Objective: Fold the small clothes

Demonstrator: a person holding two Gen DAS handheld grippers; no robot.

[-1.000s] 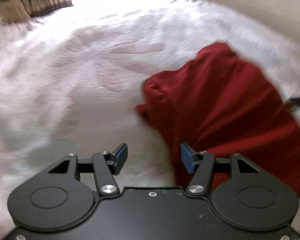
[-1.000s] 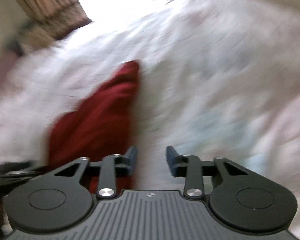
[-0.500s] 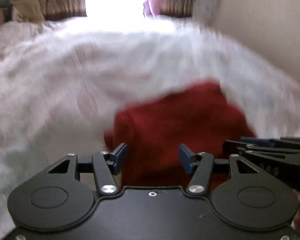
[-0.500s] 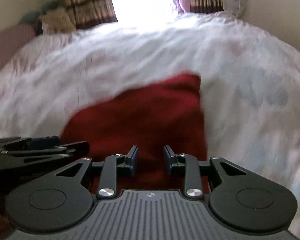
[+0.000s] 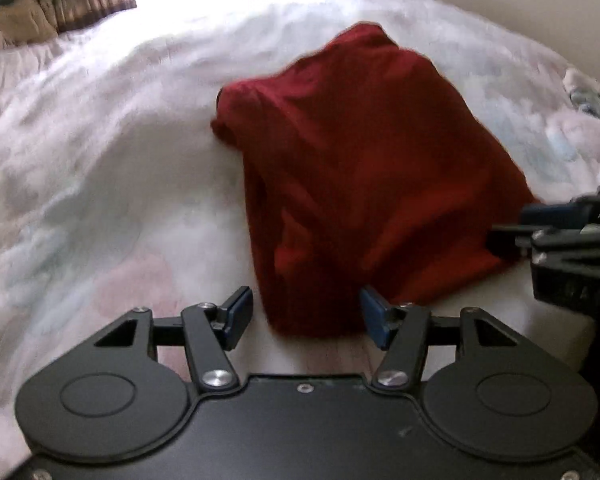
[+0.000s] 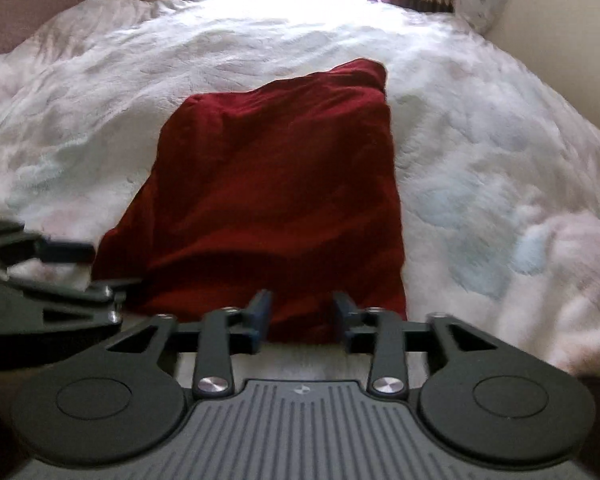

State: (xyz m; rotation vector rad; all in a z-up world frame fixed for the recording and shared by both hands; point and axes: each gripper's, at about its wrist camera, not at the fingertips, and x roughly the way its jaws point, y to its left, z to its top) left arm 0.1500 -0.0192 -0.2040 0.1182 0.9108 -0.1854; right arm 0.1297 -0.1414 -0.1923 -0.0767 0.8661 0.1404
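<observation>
A dark red garment (image 6: 276,200) lies on a white fleecy blanket (image 6: 480,168) that covers a bed, roughly in the middle of the near part of it. The cloth forms a rough four-sided shape, wrinkled, with a bunched lump at its far left corner in the left wrist view (image 5: 236,112); it looks partly folded, though how many layers it has cannot be told.

Both tools sit at the garment's near edge. The left gripper (image 5: 306,316) has its jaws wide apart, with the near left corner of the cloth lying between them but not pinched. The right gripper (image 6: 302,318) also has its jaws apart, more narrowly, with the near hem just beyond the tips; nothing is clamped.

The step in hand appears to be taking hold of the near edge with both tools, ready for a fold. The next move probably calls for each gripper to slide forward onto the hem and close on it, catching every layer without snagging the blanket beneath.
</observation>
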